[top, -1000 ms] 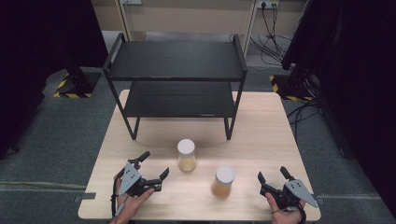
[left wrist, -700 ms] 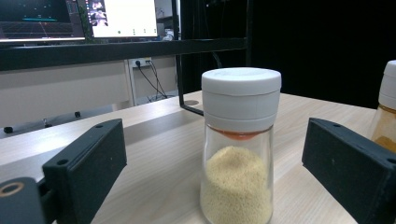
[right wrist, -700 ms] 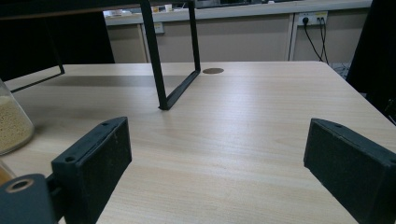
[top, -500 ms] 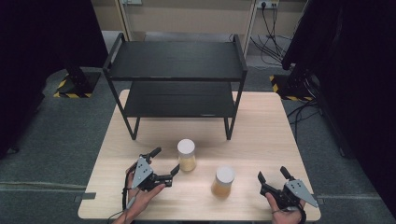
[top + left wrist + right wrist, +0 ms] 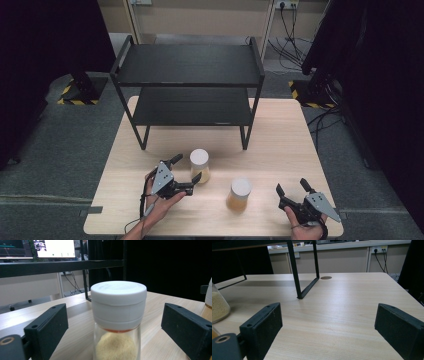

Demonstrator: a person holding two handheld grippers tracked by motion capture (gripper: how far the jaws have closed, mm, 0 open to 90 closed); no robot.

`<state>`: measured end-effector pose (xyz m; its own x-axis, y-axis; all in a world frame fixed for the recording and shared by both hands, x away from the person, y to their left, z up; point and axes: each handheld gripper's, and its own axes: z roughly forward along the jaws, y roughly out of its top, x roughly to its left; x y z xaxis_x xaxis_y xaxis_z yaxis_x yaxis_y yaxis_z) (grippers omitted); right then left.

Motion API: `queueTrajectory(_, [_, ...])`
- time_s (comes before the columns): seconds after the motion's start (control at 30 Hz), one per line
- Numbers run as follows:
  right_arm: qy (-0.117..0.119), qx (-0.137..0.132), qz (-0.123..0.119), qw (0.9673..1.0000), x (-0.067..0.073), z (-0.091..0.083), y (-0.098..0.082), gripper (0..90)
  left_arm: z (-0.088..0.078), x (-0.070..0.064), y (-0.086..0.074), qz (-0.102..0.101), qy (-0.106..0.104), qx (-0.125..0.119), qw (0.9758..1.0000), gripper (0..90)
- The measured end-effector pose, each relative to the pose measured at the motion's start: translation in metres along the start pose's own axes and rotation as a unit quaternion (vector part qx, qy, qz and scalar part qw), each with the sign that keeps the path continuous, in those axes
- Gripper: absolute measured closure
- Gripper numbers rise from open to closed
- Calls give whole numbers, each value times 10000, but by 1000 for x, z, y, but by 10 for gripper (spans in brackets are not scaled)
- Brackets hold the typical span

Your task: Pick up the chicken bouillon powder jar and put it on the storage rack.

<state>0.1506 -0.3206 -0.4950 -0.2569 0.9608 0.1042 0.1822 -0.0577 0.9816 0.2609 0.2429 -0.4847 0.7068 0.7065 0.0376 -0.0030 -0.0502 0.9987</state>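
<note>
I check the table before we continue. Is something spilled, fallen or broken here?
Nothing stands out. Both jars, one between the open left claw jaws and one nearer the right claw, stand upright with lids on. The table looks clean and the black shelf stands straight.

No legible txt, labels, nos. or signs on anything in view.

Two black tool (image 5: 117, 327) jaws spread wide, rising from the bottom corners. Between them, close up, a clear glass jar with a white plastic screw lid (image 5: 118, 305), touching neither jaw. Inside, pale yellow granules (a thin orange band just under the lid). Beneath, a light wooden surface (image 5: 160, 302). Behind, a black metal shelf rack (image 5: 62, 265), with lit monitors (image 5: 53, 248) top left.
</note>
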Motion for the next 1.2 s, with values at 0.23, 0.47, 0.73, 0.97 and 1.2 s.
queueTrajectory(0.23, [8,-3,10,10000,-1,0,0,77,11,0,2,41,-29,13,10000,99])
queueTrajectory(0.47, [10,-3,11,10000,-1,0,0,78,18,-1,2,114,-15,28,9999,148])
queueTrajectory(0.73, [12,0,15,10000,-1,0,0,78,24,-2,4,163,-43,18,9999,208])
queueTrajectory(0.97, [15,6,20,10000,-1,0,0,78,25,-2,5,190,-60,5,9998,266])
queueTrajectory(1.2, [20,14,15,10000,-1,0,1,78,25,1,4,164,-86,20,9998,323])
